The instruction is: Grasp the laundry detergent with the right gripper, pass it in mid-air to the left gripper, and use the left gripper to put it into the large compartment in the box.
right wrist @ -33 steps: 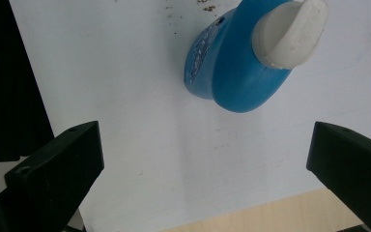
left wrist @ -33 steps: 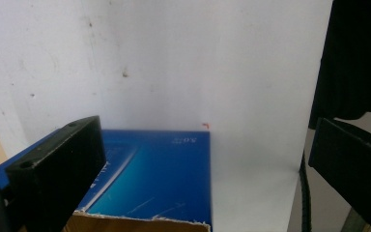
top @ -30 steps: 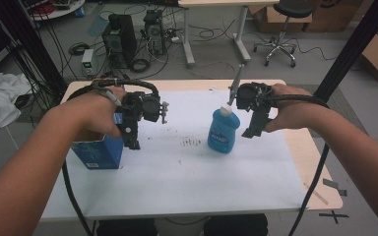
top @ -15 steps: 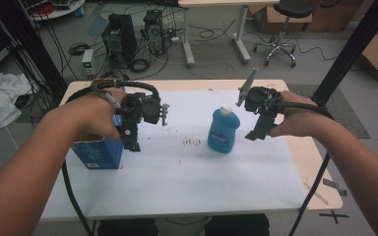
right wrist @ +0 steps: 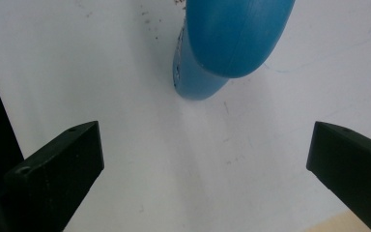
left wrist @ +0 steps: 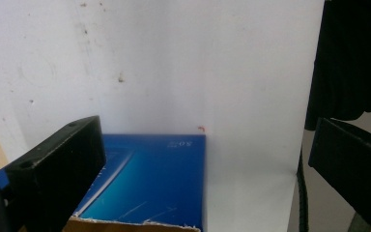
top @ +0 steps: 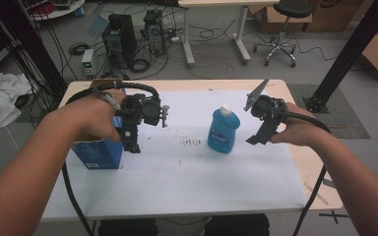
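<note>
A blue bottle [top: 224, 132] with a white cap stands upright in the middle of the white-covered table [top: 187, 187]. My right gripper [top: 259, 137] hangs open just right of it, not touching. In the right gripper view the bottle [right wrist: 232, 38] is ahead and above the open gripper [right wrist: 205, 133], with bare table between the jaws. A blue box [top: 97, 153] stands at the table's left, partly under the person's left hand. My left gripper [top: 131, 143] points down at the box's right edge. In the left gripper view the box top [left wrist: 145, 183] lies between the jaws of the open gripper [left wrist: 205, 140].
A patch of small dark marks [top: 192, 142] sits on the white sheet between box and bottle. Bare wood rim [top: 320, 196] shows at the table's right. Computer towers [top: 120, 39], cables and an office chair [top: 280, 34] stand on the floor beyond; a black post [top: 354, 54] rises at right.
My right gripper has drawn away to the right from the bottle, which stays upright in place. The left gripper and the box have not moved.
</note>
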Tool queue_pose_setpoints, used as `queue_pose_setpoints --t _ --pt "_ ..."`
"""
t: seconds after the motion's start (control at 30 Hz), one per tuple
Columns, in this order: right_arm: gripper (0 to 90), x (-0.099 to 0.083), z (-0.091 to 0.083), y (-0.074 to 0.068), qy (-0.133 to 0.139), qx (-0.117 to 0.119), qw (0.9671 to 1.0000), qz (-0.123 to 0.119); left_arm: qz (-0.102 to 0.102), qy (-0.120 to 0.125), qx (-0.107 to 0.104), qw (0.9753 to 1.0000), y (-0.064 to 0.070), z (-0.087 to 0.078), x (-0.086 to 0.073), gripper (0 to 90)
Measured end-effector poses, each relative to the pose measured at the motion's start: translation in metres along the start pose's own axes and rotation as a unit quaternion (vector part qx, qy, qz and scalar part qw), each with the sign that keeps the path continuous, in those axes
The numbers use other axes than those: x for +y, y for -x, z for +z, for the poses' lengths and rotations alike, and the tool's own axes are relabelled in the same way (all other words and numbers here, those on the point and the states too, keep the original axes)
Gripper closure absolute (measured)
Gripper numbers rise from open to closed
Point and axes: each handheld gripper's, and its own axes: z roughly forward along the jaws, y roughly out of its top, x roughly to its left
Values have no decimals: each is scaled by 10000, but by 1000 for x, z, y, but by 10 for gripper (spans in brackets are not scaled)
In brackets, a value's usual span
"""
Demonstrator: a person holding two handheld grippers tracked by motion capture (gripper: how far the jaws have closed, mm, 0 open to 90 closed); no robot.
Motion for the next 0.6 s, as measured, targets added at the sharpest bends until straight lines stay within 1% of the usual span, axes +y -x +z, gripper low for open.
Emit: queue_pose_setpoints --t 0.07,0.13,0.3,0.4,0.6 --pt "0 -3 6 2 141 17 9999 83 21 -24 -5 10000 0 0 0 1" --pt "0 -6 12 2 248 31 9996 136 -2 -20 -20 10000 1 0 -1 0" --pt "0 -12 26 4 405 76 9988 267 -22 -40 -24 10000 1 0 -3 0" --pt "0 -14 31 5 461 48 9985 306 -33 -26 -5 10000 1 0 -5 0" --pt "0 -16 38 6 722 63 9966 401 -48 -36 -19 10000 3 0 -7 0"
